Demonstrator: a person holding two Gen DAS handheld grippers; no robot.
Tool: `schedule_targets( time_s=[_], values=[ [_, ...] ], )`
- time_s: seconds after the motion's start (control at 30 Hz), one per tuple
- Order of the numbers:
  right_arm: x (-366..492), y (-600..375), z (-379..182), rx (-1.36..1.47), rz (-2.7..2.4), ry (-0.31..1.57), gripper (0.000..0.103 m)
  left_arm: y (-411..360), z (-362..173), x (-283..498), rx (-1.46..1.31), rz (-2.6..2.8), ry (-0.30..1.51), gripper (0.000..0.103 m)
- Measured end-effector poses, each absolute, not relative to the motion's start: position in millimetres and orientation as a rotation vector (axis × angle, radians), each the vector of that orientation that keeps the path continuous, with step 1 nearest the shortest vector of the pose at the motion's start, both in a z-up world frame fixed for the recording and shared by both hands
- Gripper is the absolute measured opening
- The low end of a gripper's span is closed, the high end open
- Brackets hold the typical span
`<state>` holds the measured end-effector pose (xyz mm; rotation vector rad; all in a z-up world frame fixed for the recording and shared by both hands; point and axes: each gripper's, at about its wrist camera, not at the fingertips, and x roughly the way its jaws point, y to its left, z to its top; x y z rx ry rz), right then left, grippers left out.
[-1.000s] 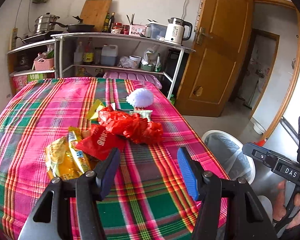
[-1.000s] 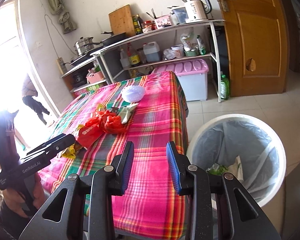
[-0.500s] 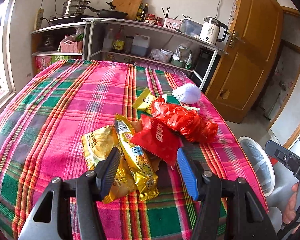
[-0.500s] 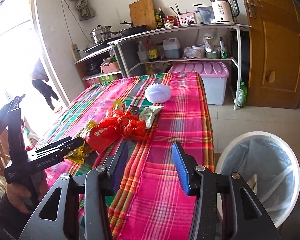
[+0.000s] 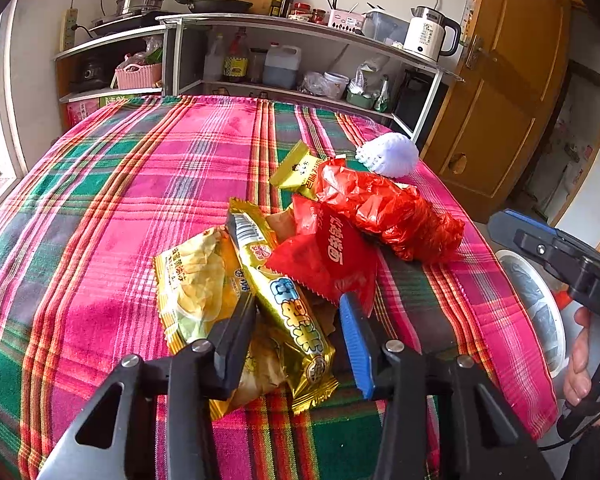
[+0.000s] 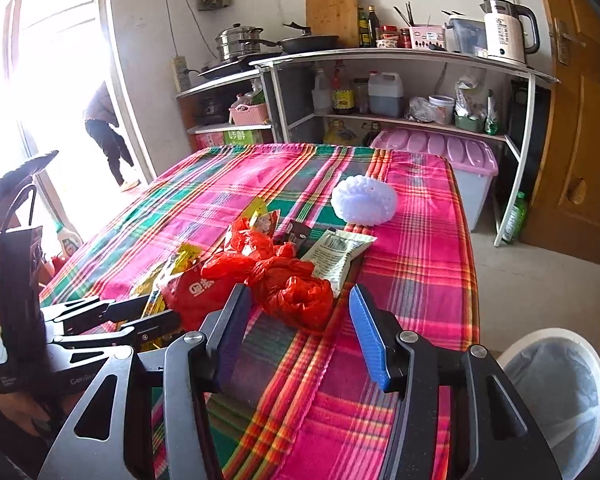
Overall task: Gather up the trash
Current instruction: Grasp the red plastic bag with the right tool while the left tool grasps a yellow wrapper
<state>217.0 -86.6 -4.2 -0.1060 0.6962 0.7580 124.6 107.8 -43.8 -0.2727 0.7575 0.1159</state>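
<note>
Left tongs (image 5: pixel 298 322) just narrowing around gold wrapper (image 5: pixel 288 304), pads not pressing. Right tongs (image 6: pixel 300 332) just widening, empty, near red bag (image 6: pixel 288 288) on tabletop (image 6: pixel 412 300).

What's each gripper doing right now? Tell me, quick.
Left gripper: open, jaws just closing around the gold snack wrapper, not yet gripping.
Right gripper: open, jaws just opening, empty, near the red plastic bag.

Plaid-clothed table (image 5: pixel 140 208) bears snack wrappers (image 5: pixel 292 304), seemingly foam netting (image 6: pixel 364 205)
</note>
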Motion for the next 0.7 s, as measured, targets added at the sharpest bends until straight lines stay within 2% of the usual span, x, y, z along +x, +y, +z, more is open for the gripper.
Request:
schedule_targets(
  time_s=[0.27,0.47,0.5,0.53,0.7],
  values=[
    [245.5,-61.9,-23.7,-0.190,0.809,0.754,0.053,108.9,-46.6,125.1,-0.279,0.104,0.762,0.036],
    [247.8,-55.9,-36.6,-0.189,0.839,0.823,0.053,109.5,-47.3,123.7,-0.285,0.104,0.761,0.034],
    [246.5,-56.7,-37.2,-0.179,0.844,0.831,0.052,109.6,-47.3,123.6,-0.285,0.104,0.761,0.033],
    [245.3,-56.8,-37.3,-0.173,0.846,0.834,0.043,109.4,-47.2,123.4,-0.285,0.103,0.761,0.032],
    [237.9,-59.9,-34.6,-0.149,0.831,0.832,0.040,109.2,-46.8,121.0,-0.287,0.100,0.763,0.025]
  ],
)
